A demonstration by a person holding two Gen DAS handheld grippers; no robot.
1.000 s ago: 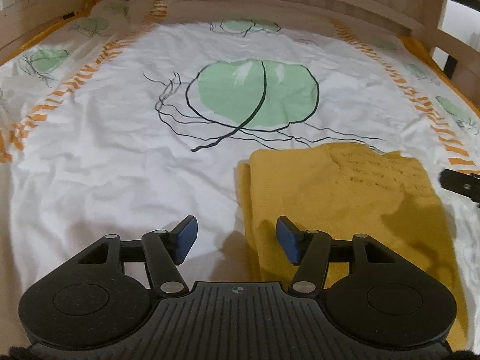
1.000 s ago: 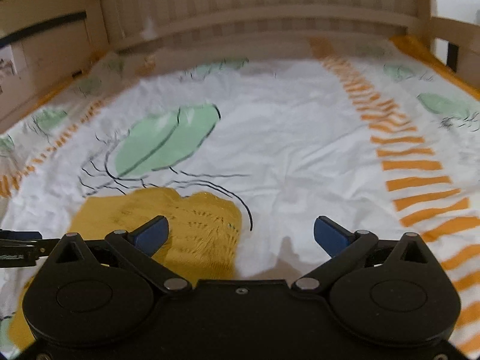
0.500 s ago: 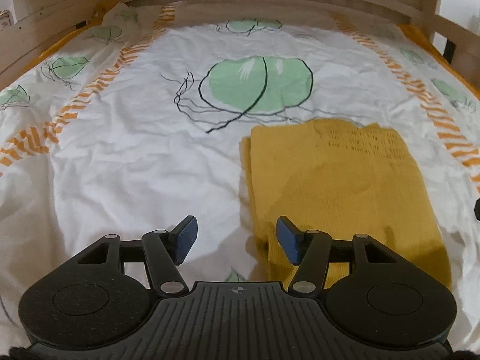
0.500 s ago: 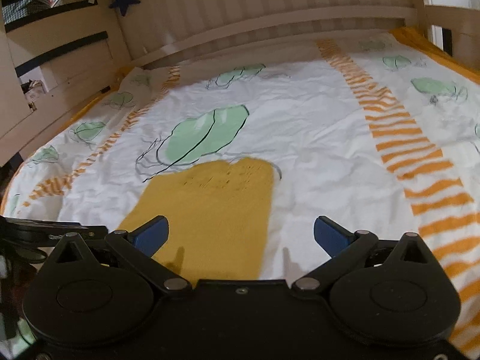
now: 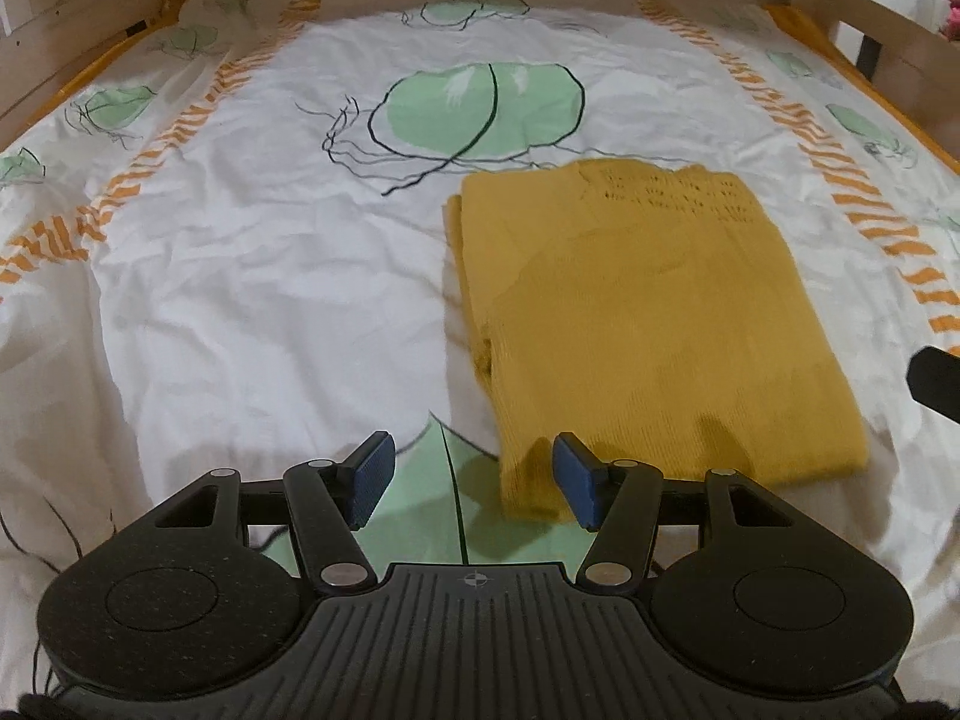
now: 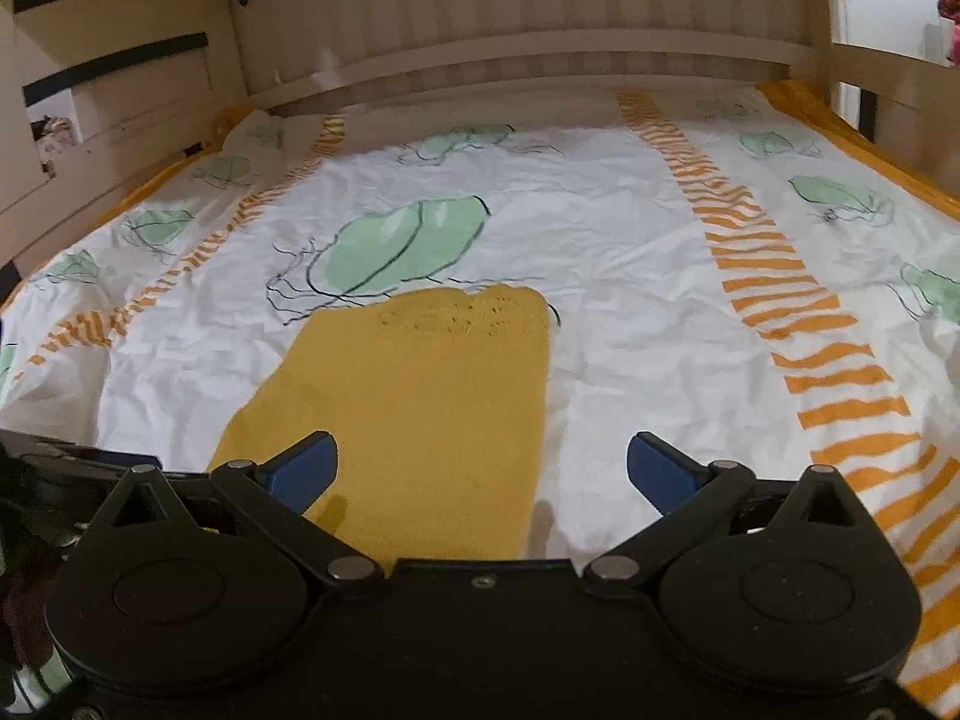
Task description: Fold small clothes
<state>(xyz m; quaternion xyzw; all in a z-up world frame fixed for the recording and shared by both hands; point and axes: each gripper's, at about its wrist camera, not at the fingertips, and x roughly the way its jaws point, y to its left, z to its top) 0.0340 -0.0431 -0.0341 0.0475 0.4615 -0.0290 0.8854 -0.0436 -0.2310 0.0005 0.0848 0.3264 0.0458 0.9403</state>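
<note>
- At lower centre, the left gripper (image 5: 468,480) and right gripper (image 6: 480,471) are held open and empty.
- If one layer of the jumper (image 5: 648,324) is pinched, the fold could be pulled apart.

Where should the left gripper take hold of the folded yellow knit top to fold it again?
Probably the near-left corner of the yellow knit top, coming in low from the near side: its layered edges lift there, right ahead of the open left gripper.
</note>
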